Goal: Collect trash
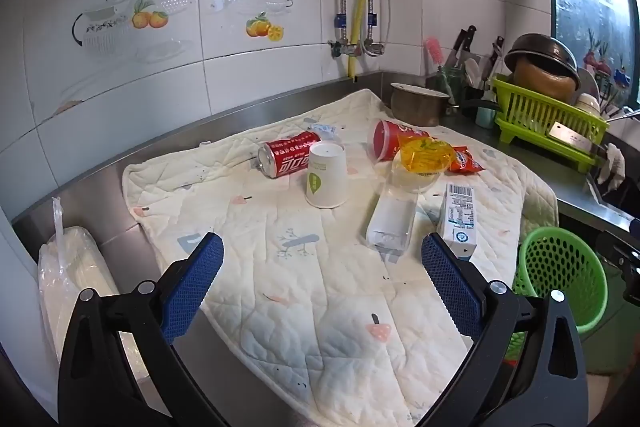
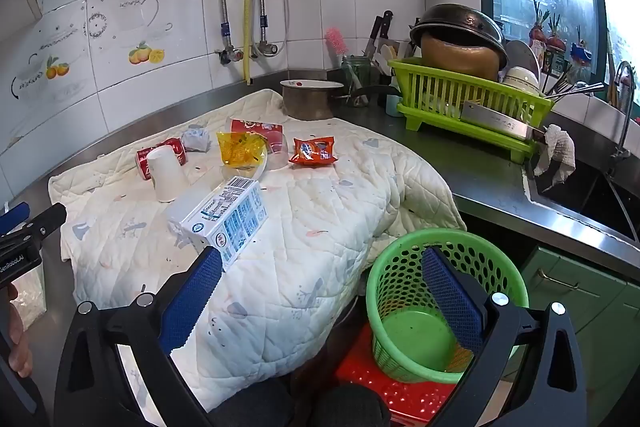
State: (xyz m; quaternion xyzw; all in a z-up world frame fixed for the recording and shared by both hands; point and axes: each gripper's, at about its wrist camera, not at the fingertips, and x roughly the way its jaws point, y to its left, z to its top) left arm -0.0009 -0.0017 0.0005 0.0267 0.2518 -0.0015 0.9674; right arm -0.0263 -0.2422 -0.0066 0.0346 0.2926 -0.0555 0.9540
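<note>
Beyond both wide-open, empty grippers, left gripper and right gripper, a quilted cloth on a steel kitchen counter holds one can, one paper cup and two cartons.

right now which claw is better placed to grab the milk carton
Right. The right claw is open with the milk carton just ahead of its left finger, and the green basket beside it. The left claw sits farther off.

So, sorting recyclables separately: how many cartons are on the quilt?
2. The printed milk carton lies nearest the green basket; a plain white carton lies beside it, toward the paper cup. Others may be hidden.
</note>
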